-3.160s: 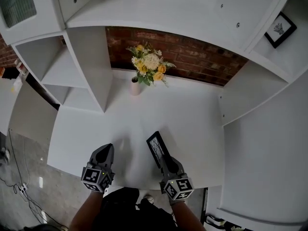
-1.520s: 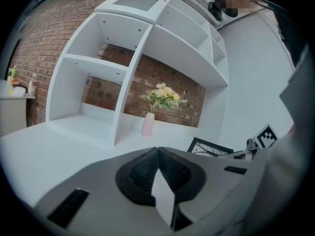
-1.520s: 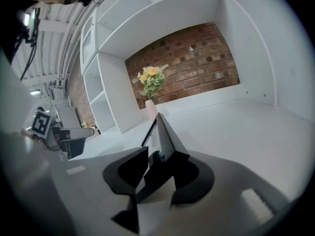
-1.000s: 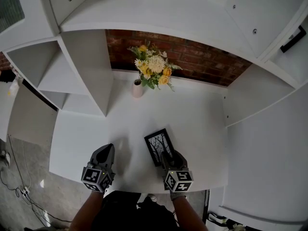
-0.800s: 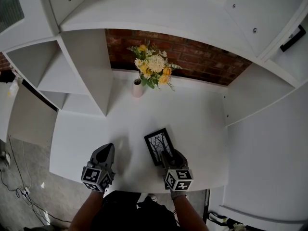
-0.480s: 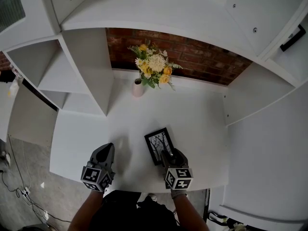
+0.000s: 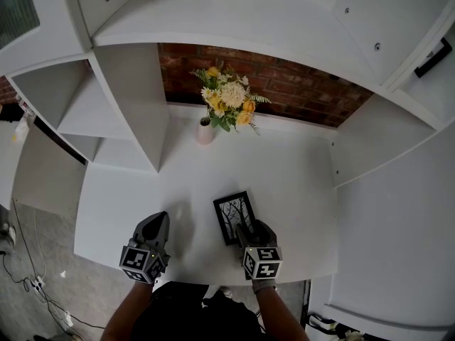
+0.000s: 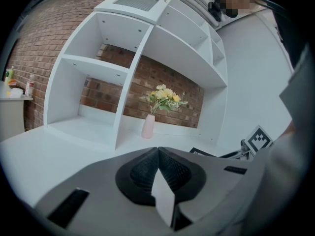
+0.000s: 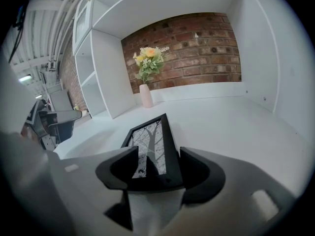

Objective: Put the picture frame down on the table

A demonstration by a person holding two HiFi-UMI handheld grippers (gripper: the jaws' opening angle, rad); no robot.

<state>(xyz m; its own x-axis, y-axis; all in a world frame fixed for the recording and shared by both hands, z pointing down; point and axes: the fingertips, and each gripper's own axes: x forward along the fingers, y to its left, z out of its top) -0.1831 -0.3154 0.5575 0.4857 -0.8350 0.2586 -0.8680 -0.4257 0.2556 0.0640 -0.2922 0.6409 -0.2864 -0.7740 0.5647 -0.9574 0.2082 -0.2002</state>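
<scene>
The black picture frame (image 7: 234, 215) with a tree print lies flat, face up, on the white table (image 7: 284, 169), near its front edge. My right gripper (image 7: 248, 230) sits at the frame's near end, jaws apart on either side of that edge. In the right gripper view the frame (image 9: 150, 141) lies broad between the spread fingers (image 9: 125, 161), and the gripper (image 9: 156, 155) is open. My left gripper (image 7: 156, 223) hovers over the table to the left of the frame, shut and empty, with its pads (image 8: 170, 168) meeting.
A pink vase of yellow and white flowers (image 7: 225, 104) stands at the back against the brick wall (image 7: 298, 84). White shelf dividers (image 7: 131, 98) rise on the left and a white side panel (image 7: 377, 141) on the right. The table's front edge (image 7: 199, 279) is just behind the grippers.
Earlier the frame stood on its edge in the right gripper; it now lies flat on the table with the jaws apart. In the last second almost nothing has moved.
</scene>
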